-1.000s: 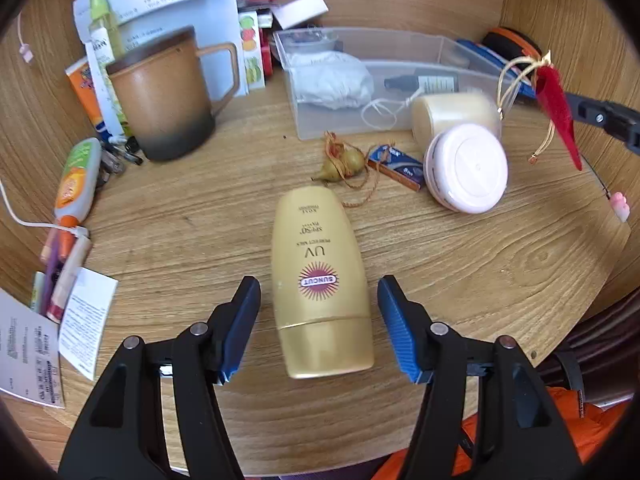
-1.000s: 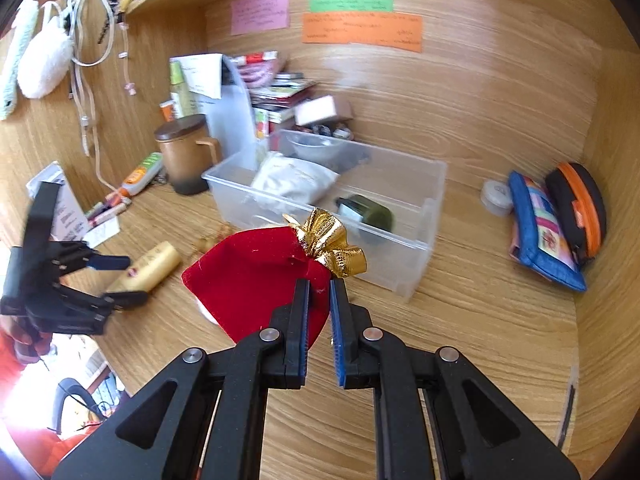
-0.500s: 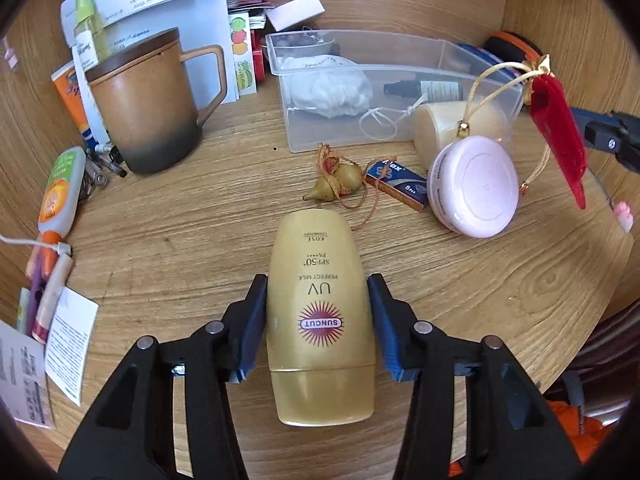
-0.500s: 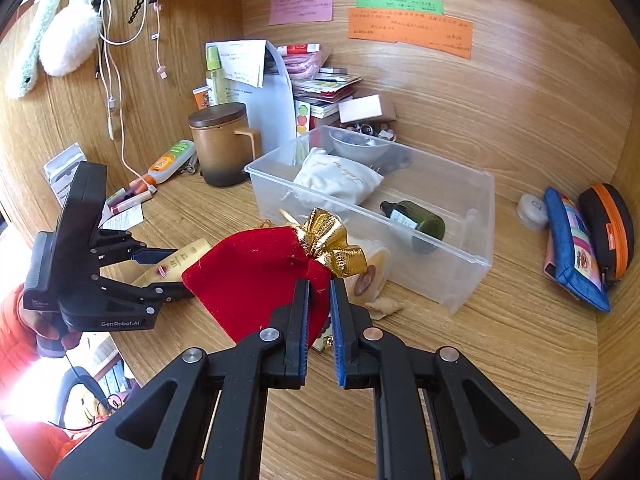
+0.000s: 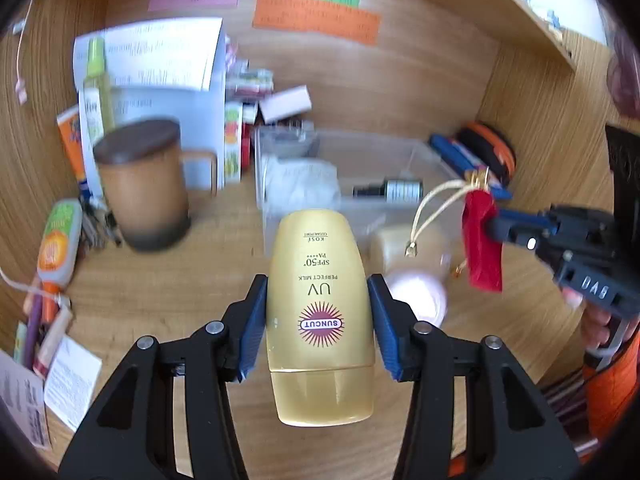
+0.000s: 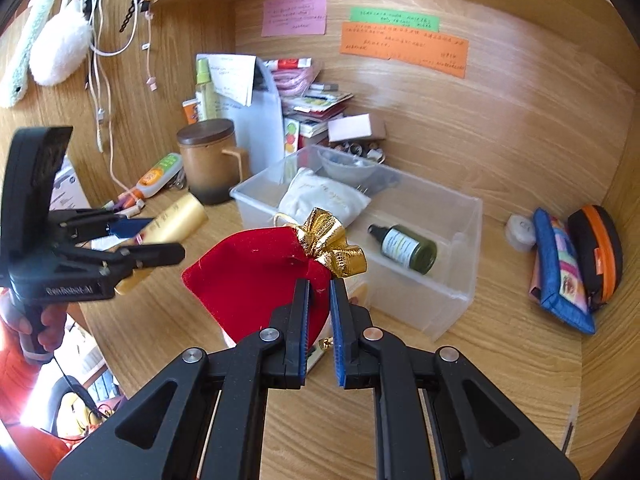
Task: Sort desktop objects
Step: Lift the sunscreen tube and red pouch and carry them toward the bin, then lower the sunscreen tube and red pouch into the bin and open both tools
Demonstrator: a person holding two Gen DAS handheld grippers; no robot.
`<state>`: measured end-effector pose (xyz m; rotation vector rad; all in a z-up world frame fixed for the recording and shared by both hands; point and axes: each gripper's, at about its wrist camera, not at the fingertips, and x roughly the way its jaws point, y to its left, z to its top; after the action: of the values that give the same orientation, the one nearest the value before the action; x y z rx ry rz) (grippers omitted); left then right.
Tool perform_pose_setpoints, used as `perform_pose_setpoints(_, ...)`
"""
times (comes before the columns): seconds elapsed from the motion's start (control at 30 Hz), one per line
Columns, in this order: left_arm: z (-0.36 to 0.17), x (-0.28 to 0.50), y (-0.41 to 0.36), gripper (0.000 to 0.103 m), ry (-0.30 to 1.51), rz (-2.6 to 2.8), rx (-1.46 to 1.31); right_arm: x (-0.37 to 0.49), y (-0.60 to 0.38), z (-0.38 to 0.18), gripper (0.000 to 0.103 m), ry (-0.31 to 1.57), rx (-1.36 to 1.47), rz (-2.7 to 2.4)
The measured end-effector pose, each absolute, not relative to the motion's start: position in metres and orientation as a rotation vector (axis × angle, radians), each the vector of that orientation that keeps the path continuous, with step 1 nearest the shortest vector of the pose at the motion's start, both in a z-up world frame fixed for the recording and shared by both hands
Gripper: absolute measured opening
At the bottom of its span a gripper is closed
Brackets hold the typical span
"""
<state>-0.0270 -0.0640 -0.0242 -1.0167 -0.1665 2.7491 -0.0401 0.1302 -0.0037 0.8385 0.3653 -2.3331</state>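
Through the left wrist view, the left gripper is clamped on a gold sunscreen bottle, its blue pads pressed against both sides and the cap end nearest the lens. Below it runs a wood-grain desk, walled at the back and both sides by wooden panels. A brown lidded mug stands at the left, with papers and a green spray bottle behind it. A clear bin sits at the middle, holding a white pouch and a dark dropper bottle. Pink, green and orange notes are stuck on the back wall. At the right, the right gripper pinches a red pouch hanging clear of the desk. This view is blurred.

From the right wrist view, the right gripper has its fingers together on the edge of the red pouch, whose gold ruffled mouth lies just beyond the tips. The bin stands right behind the pouch, the dropper bottle lying inside. Two zip cases lean against the right wall, a small white jar beside them. At the left, the left gripper carries the sunscreen bottle above the desk. Cables and a fluffy white thing hang on the left wall, under a shelf.
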Motion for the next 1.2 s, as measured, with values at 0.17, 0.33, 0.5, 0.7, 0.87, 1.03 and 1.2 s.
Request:
perform_pose_setpoints(0.17, -0.007, -0.051, -0.059, 0.049, -0.154, 2.78, -0.989, -0.051, 0.135, 0.007, 0.009, 0.356, 0.814, -2.366)
perform_pose_setpoints(0.33, 0.007, -0.076, -0.053, 0.049, -0.153, 2.742, -0.963, -0.067, 0.138, 0.017, 0.009, 0.352, 0.795, -2.391)
perform_pose_setpoints(0.5, 0.014, -0.094, -0.042, 0.049, -0.119, 2.717, -0.954, -0.087, 0.141, 0.021, 0.009, 0.346, 0.796, -2.408)
perform_pose_setpoints(0.7, 0.015, -0.115, -0.031, 0.049, -0.086, 2.681, -0.969, -0.113, 0.146, 0.021, 0.009, 0.315, 0.819, -2.428)
perform_pose_setpoints(0.87, 0.014, -0.131, -0.027, 0.049, -0.077, 2.653, -0.988, -0.133, 0.147, 0.02, 0.009, 0.309, 0.836, -2.445)
perform_pose_setpoints(1.03, 0.008, -0.15, -0.022, 0.049, -0.079, 2.622, -1.019, -0.152, 0.147, 0.014, 0.009, 0.309, 0.864, -2.448)
perform_pose_setpoints(1.2, -0.002, -0.169, -0.013, 0.049, -0.067, 2.59, -1.066, -0.17, 0.145, 0.0, 0.009, 0.318, 0.91, -2.433)
